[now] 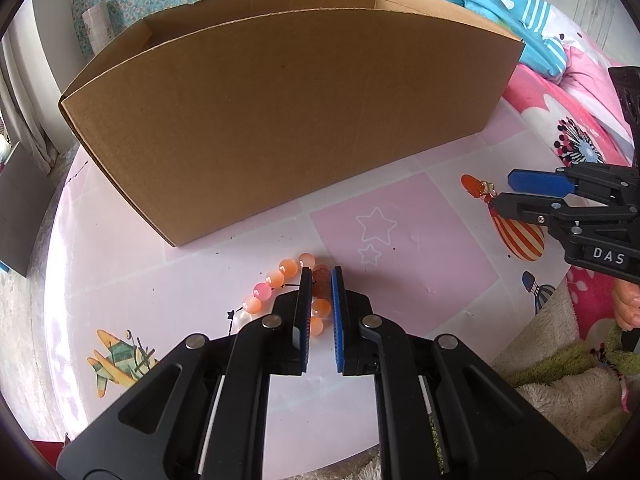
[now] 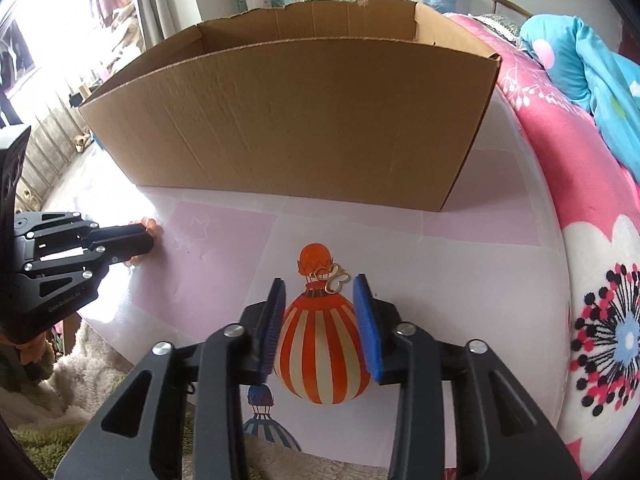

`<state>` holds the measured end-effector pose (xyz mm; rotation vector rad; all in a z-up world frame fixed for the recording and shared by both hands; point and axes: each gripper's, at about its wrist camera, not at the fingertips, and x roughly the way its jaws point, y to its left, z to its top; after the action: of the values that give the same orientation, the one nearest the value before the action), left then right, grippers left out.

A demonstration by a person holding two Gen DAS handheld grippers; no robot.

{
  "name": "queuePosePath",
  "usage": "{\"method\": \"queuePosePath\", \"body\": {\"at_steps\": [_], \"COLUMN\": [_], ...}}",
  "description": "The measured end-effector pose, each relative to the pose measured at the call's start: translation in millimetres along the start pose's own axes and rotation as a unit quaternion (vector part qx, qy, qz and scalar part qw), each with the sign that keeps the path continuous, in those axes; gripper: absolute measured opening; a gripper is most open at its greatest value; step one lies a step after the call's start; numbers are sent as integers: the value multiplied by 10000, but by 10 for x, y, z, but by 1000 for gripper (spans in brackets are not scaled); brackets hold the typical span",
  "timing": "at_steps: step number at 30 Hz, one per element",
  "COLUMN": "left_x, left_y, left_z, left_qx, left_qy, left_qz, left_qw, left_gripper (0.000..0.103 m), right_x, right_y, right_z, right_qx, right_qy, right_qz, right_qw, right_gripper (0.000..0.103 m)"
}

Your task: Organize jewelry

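While clamping the bead bracelet [image 1: 280, 280] in the left gripper [image 1: 320, 276] before the box [image 1: 280, 120], center the right gripper [image 2: 320, 280], jaws parted and empty, over the gold earring [image 2: 334, 278], then close gently.

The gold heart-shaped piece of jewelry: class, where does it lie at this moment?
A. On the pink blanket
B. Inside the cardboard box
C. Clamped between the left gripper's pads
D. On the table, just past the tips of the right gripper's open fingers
D: the gold heart-shaped piece lies on the table over the printed balloon, just ahead of the open right gripper, whose pads do not touch it.
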<state>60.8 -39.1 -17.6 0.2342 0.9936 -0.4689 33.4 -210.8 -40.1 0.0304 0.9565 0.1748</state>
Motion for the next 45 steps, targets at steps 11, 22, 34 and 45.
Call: {"method": "queuePosePath", "body": {"at_steps": [11,22,34,45], "left_x": [10,5,3,-3], "left_y": [-34,-28,-19,-3], "left_z": [14,12,7,4], "left_qx": [-3,-11,-27,-42], "left_qy": [35,36,15,2], "left_qz": [28,24,10,2], "left_qw": [10000,10000,10000,10000], "left_gripper": [9,9,9,9], "right_x": [3,21,79,202], "right_y": [-65,-63,-26,110], "right_z": [42,49,34,52], "right_qx": [130,177,412,266], "right_qy": [-21,8,17,-81], "right_qz": [41,43,98,-400], "right_qw": [9999,9998,9991,9988], "right_gripper": [51,56,60,49]}}
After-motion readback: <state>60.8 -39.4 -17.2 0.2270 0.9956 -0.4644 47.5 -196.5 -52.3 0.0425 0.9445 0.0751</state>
